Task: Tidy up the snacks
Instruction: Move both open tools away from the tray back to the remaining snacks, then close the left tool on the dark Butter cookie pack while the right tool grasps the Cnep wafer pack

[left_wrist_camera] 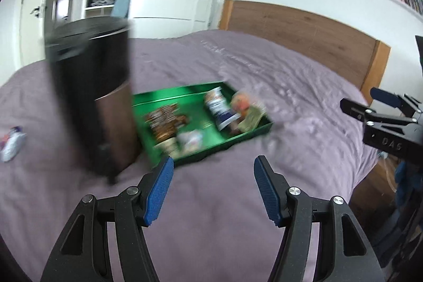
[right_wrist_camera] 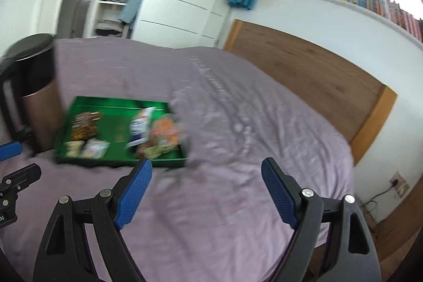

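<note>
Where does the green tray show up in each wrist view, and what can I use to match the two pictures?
Left wrist: green tray sits at centre, just beyond the left jaw tip, right of the dark bin.
Right wrist: the tray lies left of centre, above the left jaw tip, the bin at its left.
Shared landmark: the wooden headboard at upper right in both.
</note>
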The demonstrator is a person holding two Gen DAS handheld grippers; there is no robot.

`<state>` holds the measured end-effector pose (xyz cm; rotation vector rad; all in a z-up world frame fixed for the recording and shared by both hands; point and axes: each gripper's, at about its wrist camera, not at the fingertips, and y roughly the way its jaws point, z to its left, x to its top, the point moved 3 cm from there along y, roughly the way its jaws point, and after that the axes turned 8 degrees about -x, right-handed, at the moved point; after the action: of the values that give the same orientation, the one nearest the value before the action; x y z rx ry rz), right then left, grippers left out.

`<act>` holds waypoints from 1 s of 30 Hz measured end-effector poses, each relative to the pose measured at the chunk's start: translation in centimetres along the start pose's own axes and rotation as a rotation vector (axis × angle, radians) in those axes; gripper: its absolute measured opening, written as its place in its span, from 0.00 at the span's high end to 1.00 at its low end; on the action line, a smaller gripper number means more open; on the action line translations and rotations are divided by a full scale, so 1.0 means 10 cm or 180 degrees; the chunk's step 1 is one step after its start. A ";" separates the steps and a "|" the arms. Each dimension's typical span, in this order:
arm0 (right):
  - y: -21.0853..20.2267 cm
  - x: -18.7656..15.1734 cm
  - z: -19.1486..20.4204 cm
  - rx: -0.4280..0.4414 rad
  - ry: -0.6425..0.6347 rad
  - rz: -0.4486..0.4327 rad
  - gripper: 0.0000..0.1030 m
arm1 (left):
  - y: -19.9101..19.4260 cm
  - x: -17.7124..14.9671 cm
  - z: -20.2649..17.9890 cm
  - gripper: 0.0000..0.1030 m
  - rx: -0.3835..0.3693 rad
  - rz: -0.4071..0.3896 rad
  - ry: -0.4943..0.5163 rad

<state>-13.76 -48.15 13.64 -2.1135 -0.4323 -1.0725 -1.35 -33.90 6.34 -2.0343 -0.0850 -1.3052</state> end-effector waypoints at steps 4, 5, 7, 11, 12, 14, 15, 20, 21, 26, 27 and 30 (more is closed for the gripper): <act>-0.30 -0.01 0.44 0.0414 -0.0089 -0.0073 0.00 | -0.40 -0.16 0.39 0.44 0.0352 0.0071 -0.0111; -0.34 -0.01 0.53 0.0496 -0.0094 -0.0082 0.00 | -0.47 -0.20 0.49 0.44 0.0436 0.0079 -0.0144; -0.44 0.02 0.75 0.0730 -0.0084 -0.0081 0.00 | -0.63 -0.29 0.69 0.44 0.0595 0.0091 -0.0212; -0.59 0.10 1.16 0.1102 -0.0072 -0.0109 0.00 | -0.91 -0.43 1.11 0.44 0.0984 0.0106 -0.0365; -0.65 0.13 1.31 0.1232 -0.0100 -0.0121 0.00 | -0.97 -0.46 1.19 0.44 0.1066 0.0101 -0.0383; -0.74 0.16 1.53 0.1384 -0.0173 -0.0165 0.00 | -1.10 -0.50 1.43 0.44 0.1286 0.0081 -0.0448; -0.79 0.19 1.64 0.1487 -0.0204 -0.0187 0.00 | -1.18 -0.51 1.59 0.44 0.1408 0.0060 -0.0513; -0.97 0.31 2.36 0.2007 -0.0483 -0.0308 0.00 | -1.48 -0.56 2.30 0.44 0.1906 -0.0043 -0.0780; -0.98 0.34 2.50 0.2113 -0.0521 -0.0313 0.00 | -1.54 -0.56 2.46 0.44 0.1996 -0.0078 -0.0861; -0.89 0.63 3.34 0.2510 -0.0732 -0.0450 0.00 | -1.69 -0.49 3.29 0.37 0.2314 -0.0197 -0.1229; -0.85 0.68 3.46 0.2553 -0.0757 -0.0468 0.00 | -1.67 -0.48 3.40 0.37 0.2334 -0.0207 -0.1285; -0.66 0.91 4.01 0.2658 -0.0947 -0.0548 0.00 | -1.56 -0.45 3.83 0.37 0.2334 -0.0171 -0.1467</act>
<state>10.47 -14.73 7.92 -1.4834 -1.0180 -0.5076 19.61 1.72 1.63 -1.6364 -0.7212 -0.6543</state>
